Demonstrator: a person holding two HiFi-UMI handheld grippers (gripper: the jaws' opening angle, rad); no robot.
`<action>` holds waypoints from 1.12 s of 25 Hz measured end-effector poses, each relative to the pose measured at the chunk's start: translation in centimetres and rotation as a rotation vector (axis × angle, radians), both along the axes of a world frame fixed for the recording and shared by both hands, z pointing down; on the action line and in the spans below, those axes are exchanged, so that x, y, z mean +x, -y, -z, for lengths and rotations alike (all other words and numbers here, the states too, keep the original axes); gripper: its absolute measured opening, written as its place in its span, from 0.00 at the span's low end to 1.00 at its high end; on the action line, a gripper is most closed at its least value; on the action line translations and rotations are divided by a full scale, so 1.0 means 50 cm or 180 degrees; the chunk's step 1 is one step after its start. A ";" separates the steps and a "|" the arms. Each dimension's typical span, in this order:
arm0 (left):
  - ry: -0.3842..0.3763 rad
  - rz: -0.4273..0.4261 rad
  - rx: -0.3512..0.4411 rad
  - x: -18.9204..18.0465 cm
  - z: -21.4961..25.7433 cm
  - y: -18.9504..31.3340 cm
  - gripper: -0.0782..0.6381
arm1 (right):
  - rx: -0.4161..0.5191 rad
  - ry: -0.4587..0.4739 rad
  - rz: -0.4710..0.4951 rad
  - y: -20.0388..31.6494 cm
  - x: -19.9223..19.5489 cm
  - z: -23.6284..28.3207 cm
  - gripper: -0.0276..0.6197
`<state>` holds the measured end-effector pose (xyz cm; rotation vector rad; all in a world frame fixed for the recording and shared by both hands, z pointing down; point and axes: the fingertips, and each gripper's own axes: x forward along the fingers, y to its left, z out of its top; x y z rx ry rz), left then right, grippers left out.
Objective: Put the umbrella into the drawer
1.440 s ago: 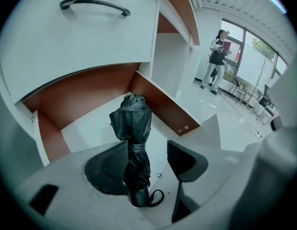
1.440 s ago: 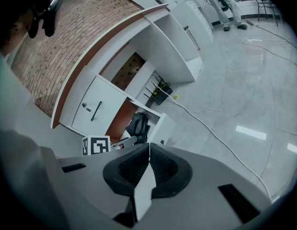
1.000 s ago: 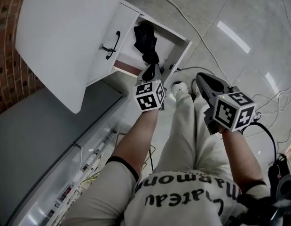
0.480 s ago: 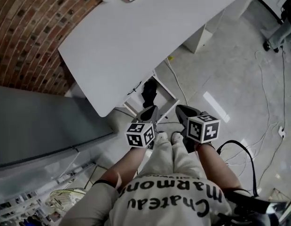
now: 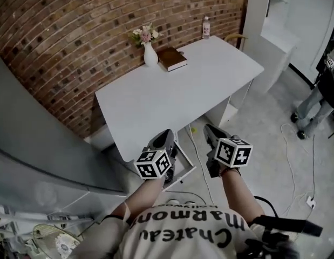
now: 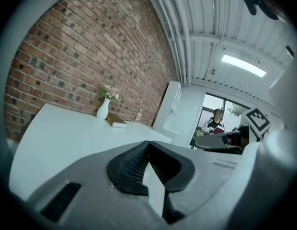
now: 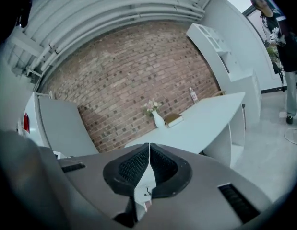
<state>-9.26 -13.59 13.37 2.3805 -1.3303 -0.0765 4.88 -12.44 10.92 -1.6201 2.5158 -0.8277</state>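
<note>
My left tongs (image 6: pixel 148 150) and right tongs (image 7: pixel 149 152) are both closed with nothing in them, the drawer (image 5: pixel 185 166) pokes out under the table's (image 5: pixel 172 101) near edge just below my left, and I can't spot the umbrella from here.

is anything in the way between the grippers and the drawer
The white desk top overhangs the drawer, hiding most of it; only a corner shows between the left gripper and right gripper. No umbrella is visible.
</note>
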 end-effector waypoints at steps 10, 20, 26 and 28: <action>-0.0185 0.0002 0.0844 -0.009 0.310 -0.009 0.13 | 0.1082 -0.0383 -0.0060 -0.027 0.018 0.312 0.07; -0.0116 0.0068 0.0964 -0.023 0.319 -0.043 0.13 | 0.1028 -0.0486 -0.0152 -0.053 0.059 0.281 0.07; -0.0064 0.0075 0.0905 -0.037 0.291 -0.064 0.13 | 0.0965 -0.0485 -0.0188 -0.061 0.069 0.258 0.07; -0.0052 0.0091 0.0889 -0.046 0.286 -0.066 0.13 | 0.0952 -0.0475 -0.0191 -0.063 0.066 0.256 0.07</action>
